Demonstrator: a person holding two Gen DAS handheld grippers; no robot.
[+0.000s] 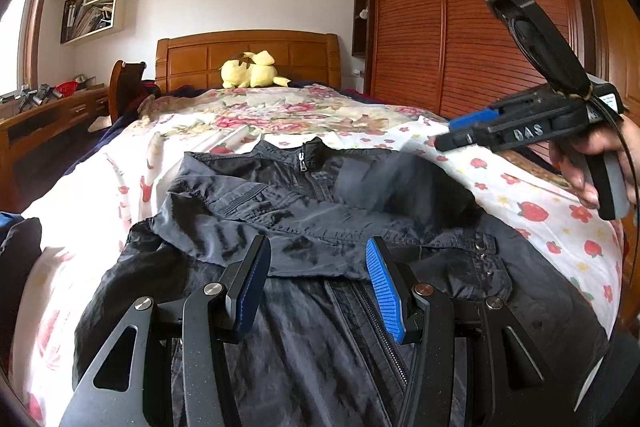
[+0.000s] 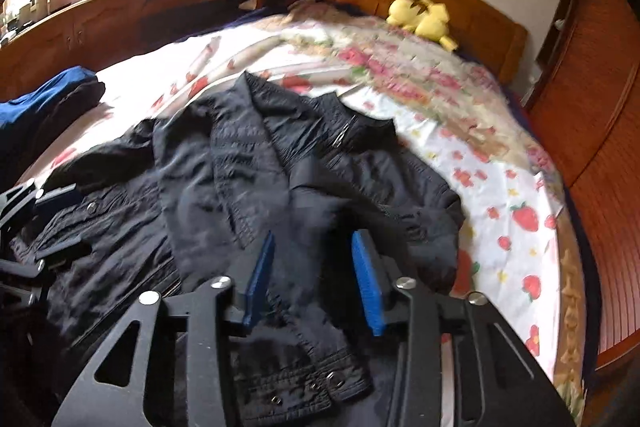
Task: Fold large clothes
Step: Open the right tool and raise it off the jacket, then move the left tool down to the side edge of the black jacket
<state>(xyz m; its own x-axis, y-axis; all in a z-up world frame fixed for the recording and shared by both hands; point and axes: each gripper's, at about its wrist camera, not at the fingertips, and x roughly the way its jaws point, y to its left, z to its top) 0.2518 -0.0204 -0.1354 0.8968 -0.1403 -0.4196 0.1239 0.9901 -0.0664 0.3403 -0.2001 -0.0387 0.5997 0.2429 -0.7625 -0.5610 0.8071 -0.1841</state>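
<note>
Left wrist view — garment: a dark zip-front jacket (image 1: 320,211) lies spread across the near part of the bed (image 1: 532,187), collar toward the headboard, one sleeve folded across the chest, its cuff with snap buttons toward the bed's right edge.
Left wrist view — left gripper (image 1: 318,283): jaws spread, nothing between the blue pads, poised over the jacket's lower front near the zip.
Left wrist view — right gripper (image 1: 460,133): carried in a hand (image 1: 588,167) above the bed's right edge, tips pointing toward the jacket; its opening cannot be told from here.
Right wrist view — jacket (image 2: 260,187): fills the middle of the bed (image 2: 500,195), with the folded sleeve's cuff just below the jaws.
Right wrist view — right gripper (image 2: 314,275): jaws spread, empty, above the folded sleeve; the frame is motion-blurred.
Right wrist view — left gripper (image 2: 24,211): only partly seen at the left border, over the jacket's far side.
Step in hand: likely the sleeves-in stage, with one sleeve laid and neither gripper holding cloth.
Next move: probably calls for pinching an edge of the body or hem, taking both layers so the sleeve stays put.
</note>
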